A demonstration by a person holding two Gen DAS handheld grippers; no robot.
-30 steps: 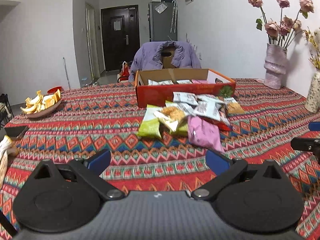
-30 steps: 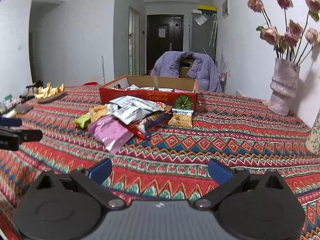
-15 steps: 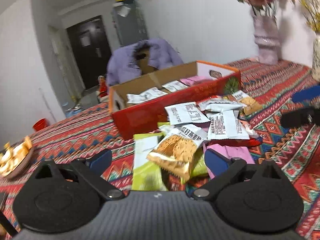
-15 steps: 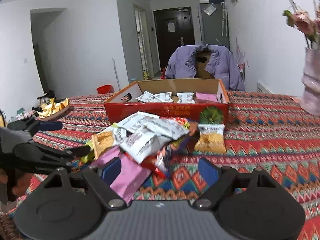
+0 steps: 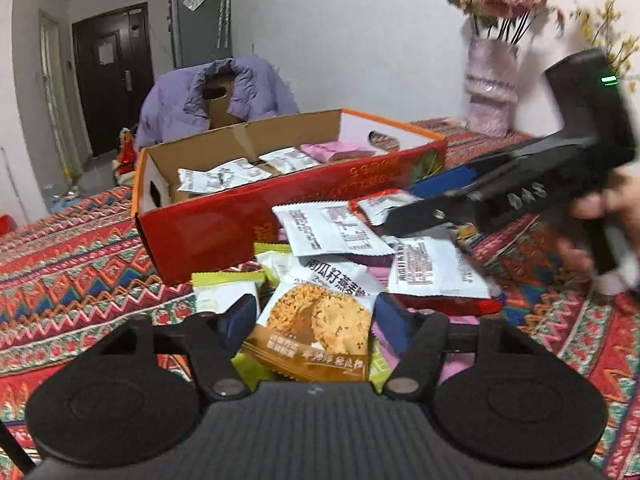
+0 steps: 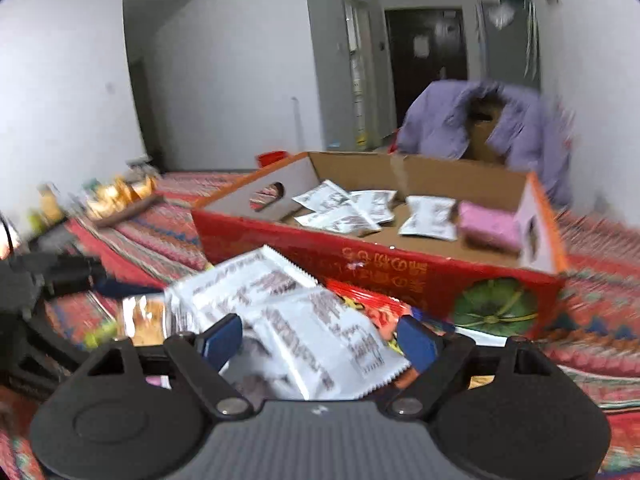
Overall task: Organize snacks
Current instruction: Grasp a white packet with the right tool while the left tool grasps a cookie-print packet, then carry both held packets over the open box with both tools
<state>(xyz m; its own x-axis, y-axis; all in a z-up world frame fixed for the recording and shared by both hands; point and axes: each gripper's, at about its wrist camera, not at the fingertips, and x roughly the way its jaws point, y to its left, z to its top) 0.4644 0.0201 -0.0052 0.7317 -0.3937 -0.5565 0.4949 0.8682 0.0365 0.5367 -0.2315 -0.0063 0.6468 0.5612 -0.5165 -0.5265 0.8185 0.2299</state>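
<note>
Left wrist: patterned tablecloth (image 5: 80,280), white walls (image 5: 360,32).

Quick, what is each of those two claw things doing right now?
Left gripper: just closing around the orange-brown cracker packet, grip unclear.
Right gripper: open over a white printed packet.

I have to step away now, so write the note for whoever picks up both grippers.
Left gripper: jaws have just been closing around the brown cracker packet; a firm grip cannot be confirmed.
Right gripper: open over a white packet on the pile, jaws narrowed a little.
Box: a few white packets and a pink one already inside.
Left to do: the whole pile in front of the box.
</note>
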